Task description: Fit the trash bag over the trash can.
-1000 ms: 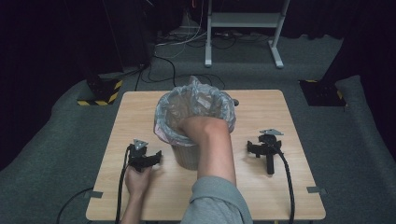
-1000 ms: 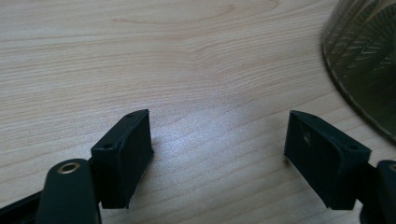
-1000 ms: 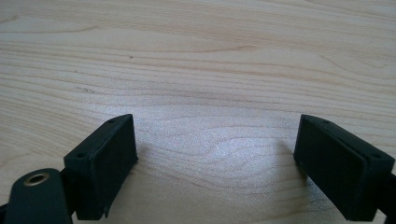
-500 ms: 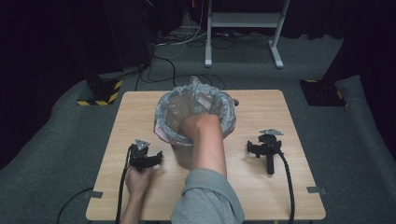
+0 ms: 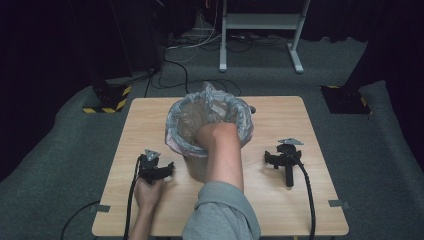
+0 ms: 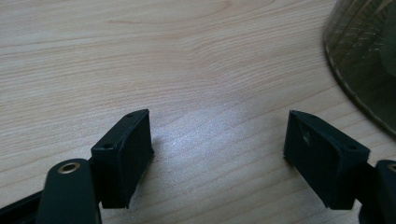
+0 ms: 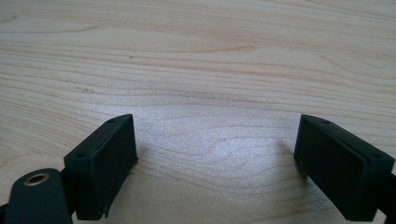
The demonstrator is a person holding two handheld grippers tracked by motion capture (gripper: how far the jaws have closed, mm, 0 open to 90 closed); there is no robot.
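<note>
While the pale wooden table [image 5: 280, 210] stands on dark grey carpet [image 5: 385, 165], the room behind it is dim, with black drapes at the sides, loose cables on the floor and the white legs of a stand [image 5: 260, 30] at the back. A black block with yellow-and-black hazard stripes [image 5: 106, 100] sits on the carpet just off the table's far left corner, and another dark block [image 5: 345, 99] lies off the far right corner.

At the middle of the table stands a small bin [image 5: 207, 130] lined with a crinkled clear plastic bag [image 5: 182, 112] whose edge folds over the rim. The person's right hand [image 5: 215, 134] reaches into the bin's mouth, the grey sleeve [image 5: 222, 212] and forearm covering the bin's near side.

The right gripper [image 5: 285, 160] lies unheld on the table, well to the right of the bin, its cable trailing to the near edge; its jaws are wide with bare wood between them. The left gripper [image 5: 154, 167] rests on the table just left of the bin, held by the left hand [image 5: 149, 192], jaws wide and empty, the bin's ribbed wall [image 6: 369, 60] close by.
</note>
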